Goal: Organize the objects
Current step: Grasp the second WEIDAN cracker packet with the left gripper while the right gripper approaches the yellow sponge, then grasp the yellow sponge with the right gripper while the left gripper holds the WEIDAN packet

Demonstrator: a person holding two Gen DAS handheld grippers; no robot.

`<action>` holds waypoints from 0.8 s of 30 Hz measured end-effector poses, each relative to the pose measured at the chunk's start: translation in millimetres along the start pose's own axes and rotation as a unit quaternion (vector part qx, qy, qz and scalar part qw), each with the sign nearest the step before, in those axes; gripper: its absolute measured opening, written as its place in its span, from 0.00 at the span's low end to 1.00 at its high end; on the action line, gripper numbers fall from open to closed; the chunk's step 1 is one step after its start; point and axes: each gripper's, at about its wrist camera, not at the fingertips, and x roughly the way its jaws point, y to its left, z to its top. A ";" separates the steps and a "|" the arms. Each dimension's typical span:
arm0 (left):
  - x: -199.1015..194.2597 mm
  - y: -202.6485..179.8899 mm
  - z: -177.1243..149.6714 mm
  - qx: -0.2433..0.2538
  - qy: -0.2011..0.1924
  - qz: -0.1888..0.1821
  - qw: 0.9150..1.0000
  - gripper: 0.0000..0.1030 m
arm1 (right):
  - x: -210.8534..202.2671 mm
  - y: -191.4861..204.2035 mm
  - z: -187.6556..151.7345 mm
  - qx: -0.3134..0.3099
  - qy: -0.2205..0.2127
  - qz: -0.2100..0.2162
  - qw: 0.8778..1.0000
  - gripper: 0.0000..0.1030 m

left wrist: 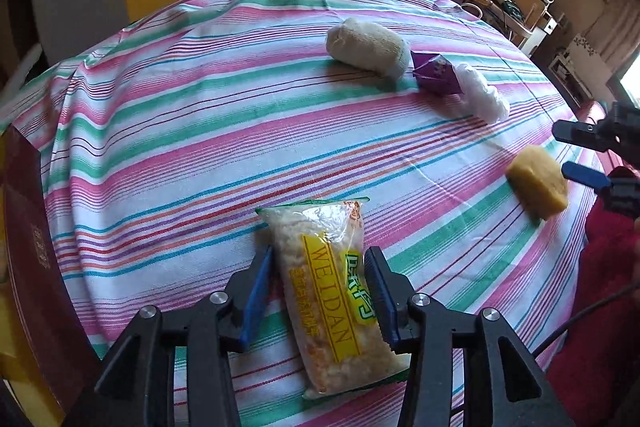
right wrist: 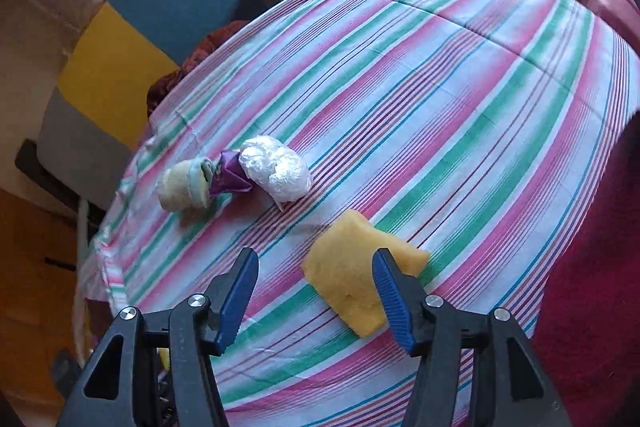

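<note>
**Desk:** Left wrist view, what's the picture?

**Photographer:** Left gripper (left wrist: 320, 291) straddles a snack packet (left wrist: 328, 303) lying on the striped tablecloth (left wrist: 180, 131); the right pad touches the wrapper, the left stands clear, so no pinch shows. Far off sit a rolled sock (left wrist: 366, 49), purple packet (left wrist: 436, 73) and white plastic wad (left wrist: 486, 95).

**Desk:** Right wrist view?

**Photographer:** Right gripper (right wrist: 316, 295) spread over a yellow sponge (right wrist: 356, 275), gripping nothing. Likely a placing or pickup step; next, the jaws must centre on the sponge and close.
</note>
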 end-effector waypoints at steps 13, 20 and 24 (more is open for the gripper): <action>-1.0 6.1 -4.8 -0.003 -0.016 -0.016 1.000 0.46 | 42.1 23.1 1.3 -0.202 0.104 -0.120 0.966 0.77; -1.2 7.7 -5.1 -0.005 -0.021 -0.018 1.000 0.46 | 51.2 14.6 1.4 -0.184 0.124 -0.112 0.969 0.62; -1.5 6.4 -6.9 -0.001 -0.026 -0.016 1.000 0.46 | 50.4 10.9 0.3 -0.179 0.123 -0.107 0.970 0.60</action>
